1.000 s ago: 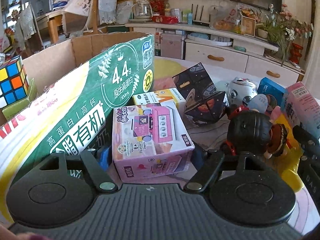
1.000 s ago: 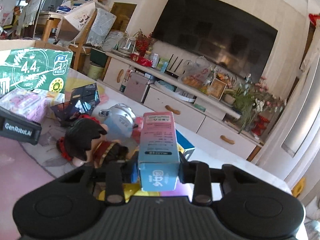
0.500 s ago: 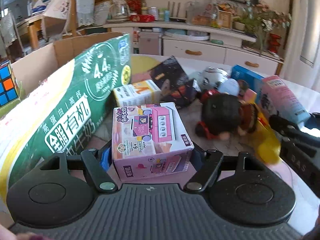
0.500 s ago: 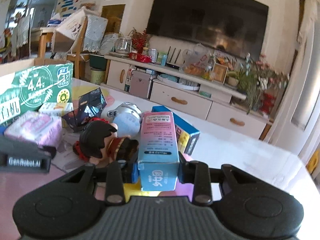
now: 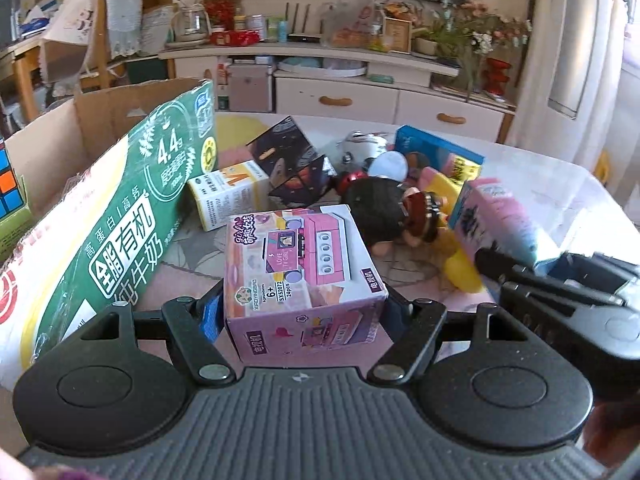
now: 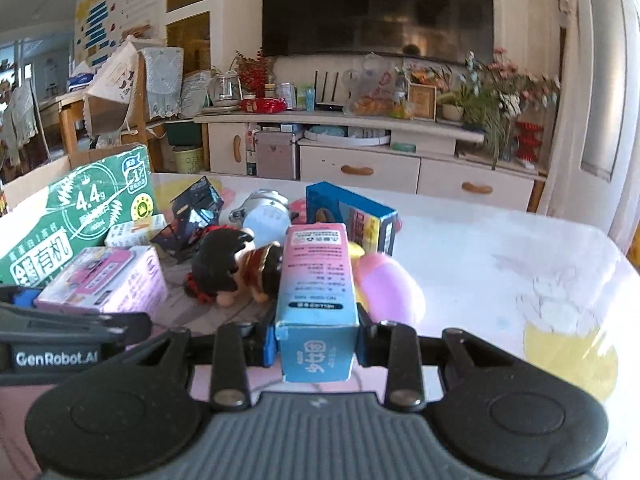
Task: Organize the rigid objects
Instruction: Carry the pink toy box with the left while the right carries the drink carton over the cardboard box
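My left gripper (image 5: 302,312) is shut on a pink toy-set box (image 5: 300,276), held a little above the table. That same pink box (image 6: 104,280) shows at the left of the right wrist view. My right gripper (image 6: 316,346) is shut on a slim pink-and-blue carton (image 6: 316,300), which also shows at the right of the left wrist view as the carton (image 5: 504,220). Beyond both lie a black-haired doll (image 5: 384,212), a dark cube-shaped box (image 5: 292,168), a small white-and-orange carton (image 5: 228,192) and a blue box (image 5: 440,152).
A large green milk carton box (image 5: 120,216) stands open at the left, with a colour cube (image 5: 10,184) beside it. A pink-and-yellow plush toy (image 6: 388,288) lies by the doll. The table (image 6: 500,248) runs to the right. A TV cabinet (image 6: 360,152) stands behind.
Both grippers have drawn back from the pile with their boxes, and the views have rolled level. The right gripper has come into the left view's right side.
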The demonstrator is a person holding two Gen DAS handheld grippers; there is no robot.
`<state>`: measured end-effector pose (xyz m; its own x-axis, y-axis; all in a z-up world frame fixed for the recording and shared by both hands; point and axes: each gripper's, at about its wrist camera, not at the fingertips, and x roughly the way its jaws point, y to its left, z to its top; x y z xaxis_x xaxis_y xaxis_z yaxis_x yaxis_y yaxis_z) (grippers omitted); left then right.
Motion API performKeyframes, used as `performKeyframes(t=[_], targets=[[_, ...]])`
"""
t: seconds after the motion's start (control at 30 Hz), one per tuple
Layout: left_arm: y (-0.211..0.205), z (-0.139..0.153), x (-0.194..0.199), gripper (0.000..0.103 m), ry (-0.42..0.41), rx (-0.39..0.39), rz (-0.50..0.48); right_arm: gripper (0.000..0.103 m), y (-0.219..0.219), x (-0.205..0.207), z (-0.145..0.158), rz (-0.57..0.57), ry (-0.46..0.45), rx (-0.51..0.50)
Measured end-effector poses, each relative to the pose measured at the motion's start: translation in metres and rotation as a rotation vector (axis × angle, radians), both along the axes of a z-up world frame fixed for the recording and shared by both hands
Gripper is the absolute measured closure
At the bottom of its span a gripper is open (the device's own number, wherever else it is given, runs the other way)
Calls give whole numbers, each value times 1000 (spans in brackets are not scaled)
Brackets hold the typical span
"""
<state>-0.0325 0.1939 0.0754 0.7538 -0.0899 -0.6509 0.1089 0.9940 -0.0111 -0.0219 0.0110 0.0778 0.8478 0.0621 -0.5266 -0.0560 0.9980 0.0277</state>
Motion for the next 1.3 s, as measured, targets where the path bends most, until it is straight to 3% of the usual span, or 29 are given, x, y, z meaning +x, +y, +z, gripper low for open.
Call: performKeyframes(t=[0.27,0.73,1.0,1.3], targets=[[8,13,-3,10,-6,-36,-34,70,2,-24,7,-45,34,72],[40,55,-6,10,-71,-108,-74,70,36,-44,26,-14,21,61],[70,75,-8,10,-99,-111,-51,70,75,-49,51,75,-31,53],[124,91,8,10,-122,-120,70,69,135,-47,79,241,-90,41]])
